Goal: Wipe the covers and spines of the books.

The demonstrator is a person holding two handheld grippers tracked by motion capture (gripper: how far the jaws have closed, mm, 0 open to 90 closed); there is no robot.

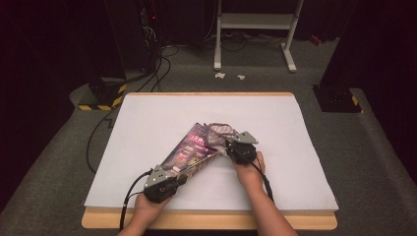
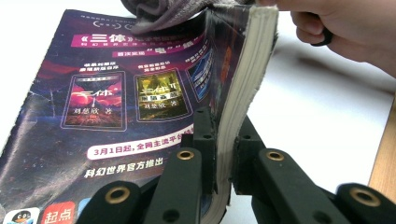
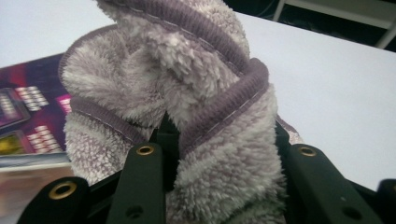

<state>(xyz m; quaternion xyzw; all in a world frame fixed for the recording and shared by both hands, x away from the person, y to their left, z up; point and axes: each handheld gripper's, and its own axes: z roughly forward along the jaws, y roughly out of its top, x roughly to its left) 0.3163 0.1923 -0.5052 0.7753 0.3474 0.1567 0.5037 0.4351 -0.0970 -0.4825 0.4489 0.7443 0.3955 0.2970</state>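
Left gripper (image 1: pixel 181 180) is clamped on the page edge of a book (image 1: pixel 189 150), holding it tilted on the white-covered table (image 1: pixel 147 123), toward the near edge, left of centre. Right gripper (image 3: pixel 219 140) is clenched on a bunched grey fleece cloth (image 3: pixel 187 70), which rests against the book's purple cover at its far end, near the table's middle. Right hand (image 2: pixel 345 28) is beside the book's far corner.

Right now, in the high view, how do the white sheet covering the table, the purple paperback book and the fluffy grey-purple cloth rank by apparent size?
1. White sheet covering the table: by far the largest.
2. Purple paperback book, clamped by the left gripper.
3. Fluffy grey-purple cloth, bunched in the right gripper: smallest, though partly hidden, so its full extent is unsure.
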